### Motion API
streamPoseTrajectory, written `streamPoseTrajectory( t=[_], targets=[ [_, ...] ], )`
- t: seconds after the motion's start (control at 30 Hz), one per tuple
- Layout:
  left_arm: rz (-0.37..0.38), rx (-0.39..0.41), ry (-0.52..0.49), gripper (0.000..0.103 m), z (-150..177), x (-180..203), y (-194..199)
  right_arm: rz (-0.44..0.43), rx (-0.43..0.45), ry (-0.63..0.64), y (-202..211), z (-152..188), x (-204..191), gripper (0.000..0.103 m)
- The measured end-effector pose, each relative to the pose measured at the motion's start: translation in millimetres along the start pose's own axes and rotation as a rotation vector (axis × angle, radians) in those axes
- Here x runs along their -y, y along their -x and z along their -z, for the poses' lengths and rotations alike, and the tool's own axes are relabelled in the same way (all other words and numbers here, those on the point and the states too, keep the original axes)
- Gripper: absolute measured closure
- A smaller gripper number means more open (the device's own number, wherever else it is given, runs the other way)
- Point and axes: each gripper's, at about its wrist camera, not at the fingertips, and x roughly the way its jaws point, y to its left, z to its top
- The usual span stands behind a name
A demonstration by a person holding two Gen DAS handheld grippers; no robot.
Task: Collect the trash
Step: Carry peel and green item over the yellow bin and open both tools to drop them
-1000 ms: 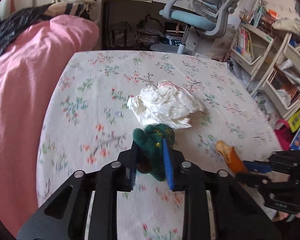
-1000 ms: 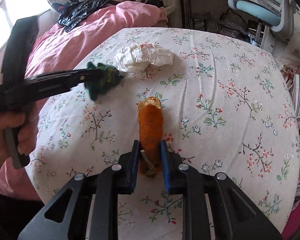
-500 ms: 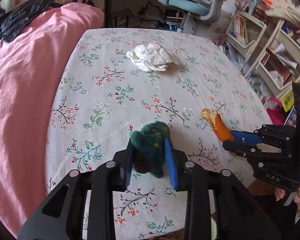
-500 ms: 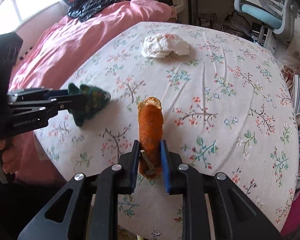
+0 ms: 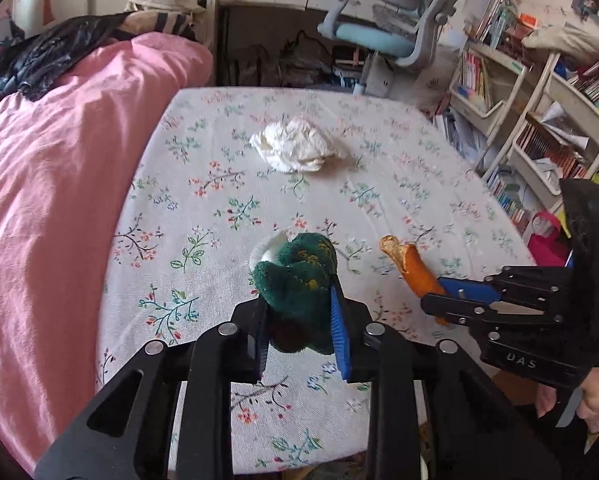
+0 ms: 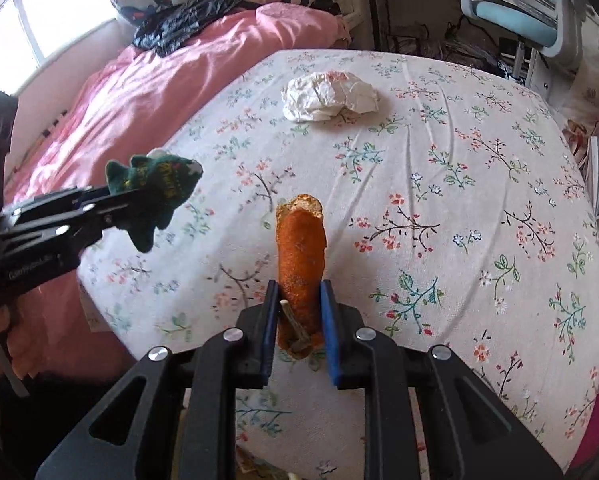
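My left gripper (image 5: 301, 320) clenches the green sock (image 5: 299, 276); my right gripper (image 6: 297, 320) clenches the orange peel (image 6: 299, 256), lengthwise along the jaws. The crumpled paper (image 5: 293, 146) lies well ahead on the surface (image 5: 399, 184), slightly nearer my left.

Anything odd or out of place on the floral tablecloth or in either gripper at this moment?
The left gripper holds a dark green knitted sock, an odd catch for trash collecting. The right gripper grips an orange peel strip, and a crumpled white paper wad lies on the floral tablecloth.
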Motion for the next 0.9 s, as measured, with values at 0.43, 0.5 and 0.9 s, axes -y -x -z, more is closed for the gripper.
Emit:
streamPoseTrajectory(
  t=[0.43, 0.5, 0.9],
  targets=[
    [-0.073, 0.110, 0.013, 0.078, 45, 25, 66, -0.102, 0.099, -0.006, 51, 46, -37, 0.082],
    [-0.074, 0.120, 0.032, 0.078, 53, 23, 75, -0.109, 0.099, -0.002, 55, 57, -43, 0.082],
    [-0.057, 0.122, 0.052, 0.078, 84, 27, 96, -0.137, 0.043, 0.017, 69, 123, -75, 0.082]
  ],
)
